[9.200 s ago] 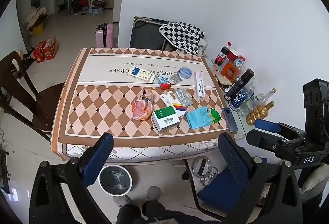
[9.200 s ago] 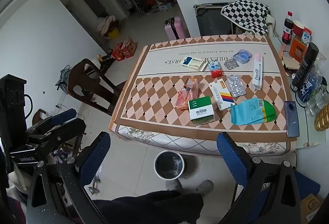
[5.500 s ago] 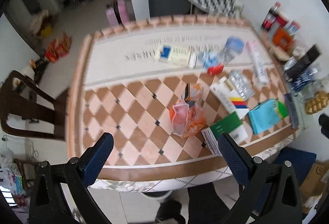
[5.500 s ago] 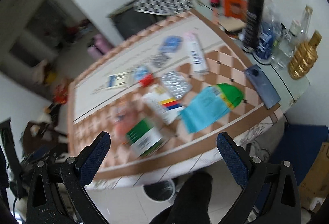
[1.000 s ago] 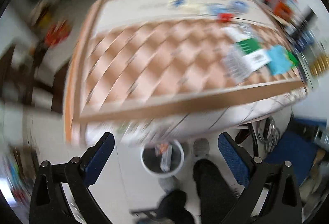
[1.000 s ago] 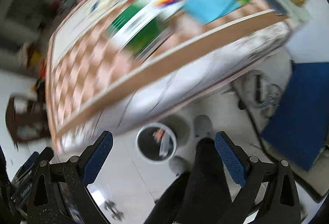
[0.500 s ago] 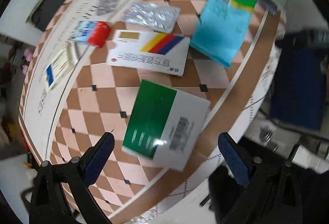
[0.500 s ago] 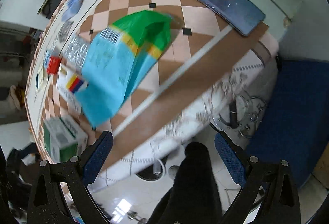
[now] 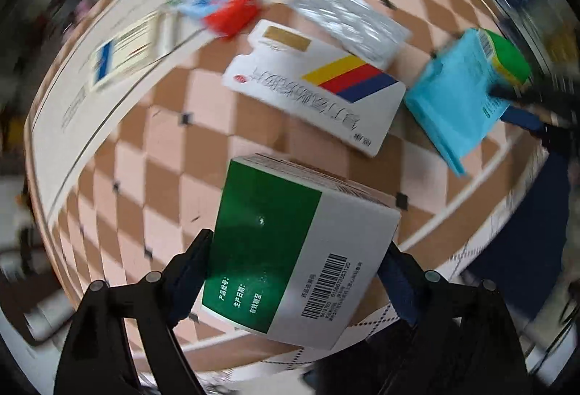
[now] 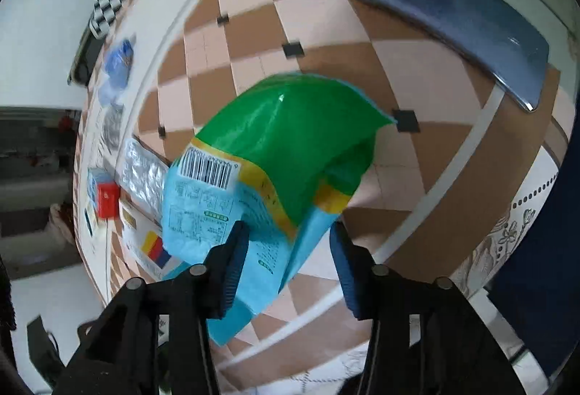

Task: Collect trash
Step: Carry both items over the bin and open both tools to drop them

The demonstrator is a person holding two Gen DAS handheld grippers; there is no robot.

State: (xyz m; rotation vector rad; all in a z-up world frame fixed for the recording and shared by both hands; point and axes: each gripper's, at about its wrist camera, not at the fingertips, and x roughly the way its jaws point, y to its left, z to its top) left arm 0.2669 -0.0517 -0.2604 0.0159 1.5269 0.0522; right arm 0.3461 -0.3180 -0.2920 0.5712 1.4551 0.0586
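My left gripper (image 9: 297, 260) is shut on a green and white box (image 9: 290, 250) with a barcode, near the front edge of the checkered table (image 9: 174, 148). My right gripper (image 10: 288, 250) has its fingers around the lower end of a blue and green plastic bag (image 10: 268, 170); the left pad touches it, a gap shows at the right pad. The same bag (image 9: 467, 90) and the right gripper's dark tip show at the right in the left wrist view.
A white box with yellow, red and blue stripes (image 9: 315, 83), a silver blister pack (image 9: 348, 21), a small red and blue box (image 9: 221, 7) and a flat white box (image 9: 127, 50) lie beyond. A dark blue phone (image 10: 446, 14) lies at the table's right edge.
Both grippers have dropped close to the table. The left one has closed onto the green and white box. The right one has narrowed around the blue and green bag.
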